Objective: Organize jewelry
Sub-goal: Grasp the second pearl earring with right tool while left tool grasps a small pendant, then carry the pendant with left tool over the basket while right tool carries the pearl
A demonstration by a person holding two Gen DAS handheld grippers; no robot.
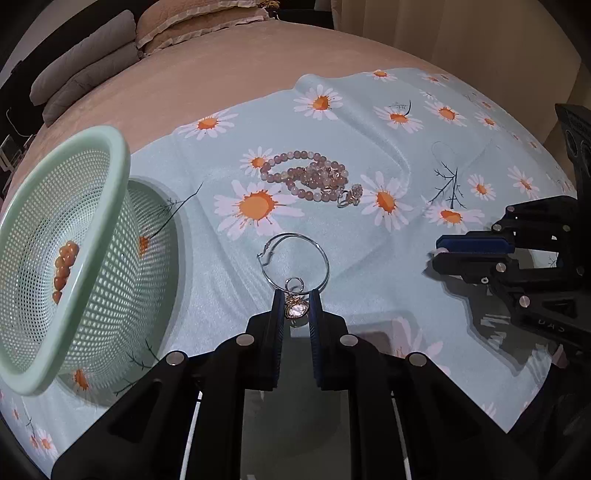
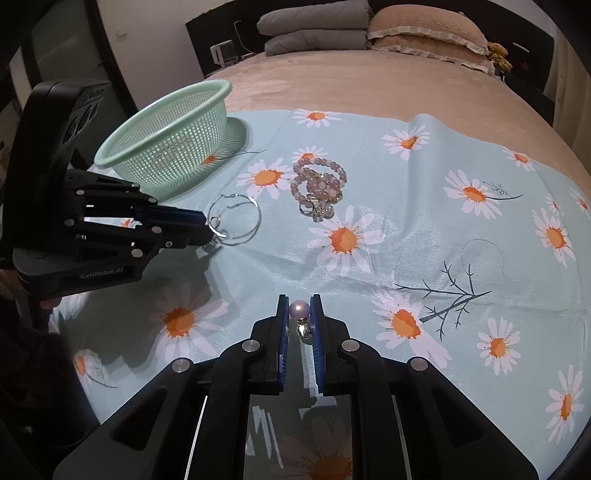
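Two grippers: both reach low over the bed, each pinching a small piece of jewelry.
Bed (image 2: 332,85): brown cover, with grey and beige pillows (image 2: 369,33) stacked at the far end.
Cloth (image 2: 406,229): pale blue with daisies, spread on the near part of the bed, all the jewelry lying on it.
Basket (image 2: 166,147): green mesh, far left on the cloth, tilted on its side rim; an orange bead string (image 1: 64,266) lies inside.
Left gripper (image 1: 296,310): held level and low over the near left of the cloth, pointing away from the person; fingers narrowly apart and clamped on a gold pendant (image 1: 295,310), whose small ring pokes out past the tips.
Right gripper (image 2: 299,314): low over the near middle of the cloth, pointing toward the far end of the bed; fingers nearly closed, gripping a pearl earring (image 2: 299,310) at the tips, its metal part hanging below the pearl.
Bracelets (image 2: 319,181): pink beaded heap in the middle of the cloth, well beyond both grippers.
Hoop (image 1: 295,264): thin silver wire ring, flat on the cloth just past the left gripper's tips.
Charm (image 2: 317,210): small sparkly cluster touching the near edge of the bracelets.
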